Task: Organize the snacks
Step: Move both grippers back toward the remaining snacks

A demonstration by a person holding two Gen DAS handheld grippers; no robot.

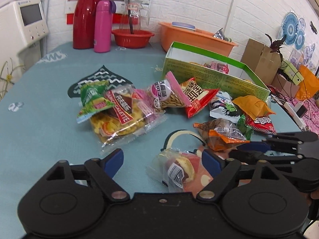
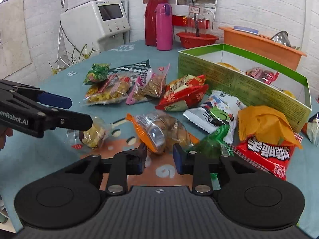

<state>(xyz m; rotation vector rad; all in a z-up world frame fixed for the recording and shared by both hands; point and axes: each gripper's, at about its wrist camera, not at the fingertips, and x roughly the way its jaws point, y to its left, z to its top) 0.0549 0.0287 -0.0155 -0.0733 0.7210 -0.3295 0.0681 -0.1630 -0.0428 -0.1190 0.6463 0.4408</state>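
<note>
**Both grippers low among scattered snack packets beside the green box**

The left gripper (image 1: 162, 159) stands wide apart over the teal tablecloth (image 1: 49, 135), with a clear-wrapped pastry packet (image 1: 177, 169) lying between its blue pads, close to the right-hand one; whether the pad touches the wrapper I cannot tell. The right gripper (image 2: 159, 157) is spread to a middling gap, its fingers either side of the near end of an orange-edged clear packet (image 2: 159, 131), not clamped on it.

Crowding that packet: a crumpled green wrapper (image 2: 211, 141) just beside the right finger, a white cartoon packet (image 2: 215, 113) behind it, and an orange bag (image 2: 265, 125) resting on a red bag with white lettering (image 2: 267, 153). Further back lies a loose heap: a red-and-yellow bag (image 2: 183, 93), a pink-edged packet of seeds (image 2: 151, 85), a clear bag of yellow crackers (image 2: 107, 93) and a small green packet (image 2: 97, 72).

The open green box (image 2: 239, 79) stands at the right behind the packets, its long printed wall facing them; a reddish packet (image 2: 263, 74) and something yellow lie inside.

At the far edge stand a red flask (image 2: 153, 18), a pink bottle (image 2: 163, 27), a red basket (image 2: 197, 38) and an orange basin (image 2: 259, 39)
</note>
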